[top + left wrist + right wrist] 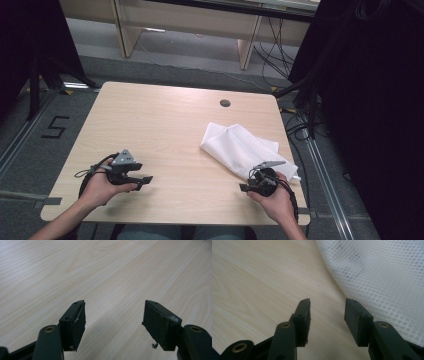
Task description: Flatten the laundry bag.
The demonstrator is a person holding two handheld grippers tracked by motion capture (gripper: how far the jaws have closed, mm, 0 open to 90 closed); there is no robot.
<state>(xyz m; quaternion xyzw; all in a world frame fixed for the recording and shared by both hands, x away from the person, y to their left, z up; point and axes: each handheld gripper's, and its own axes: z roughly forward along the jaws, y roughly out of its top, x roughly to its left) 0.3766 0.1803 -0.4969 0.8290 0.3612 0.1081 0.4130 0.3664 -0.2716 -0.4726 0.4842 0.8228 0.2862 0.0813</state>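
Black jaws of the right tool [327, 323] are seen parted and empty, with bare tabletop [257, 285] between them; the white mesh cloth [382, 275] lies just beside and ahead of them, toward that view's right. Seen from above, the cloth [242, 147] stretches diagonally away from the right tool [246, 187], crumpled and loosely folded. The left tool [145, 181], also open and empty, is held well apart from the cloth.

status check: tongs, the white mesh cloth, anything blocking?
Left tongs open, empty, over bare table. Right tongs open, empty, beside the near edge of the white mesh cloth, not touching. Path to cloth clear.
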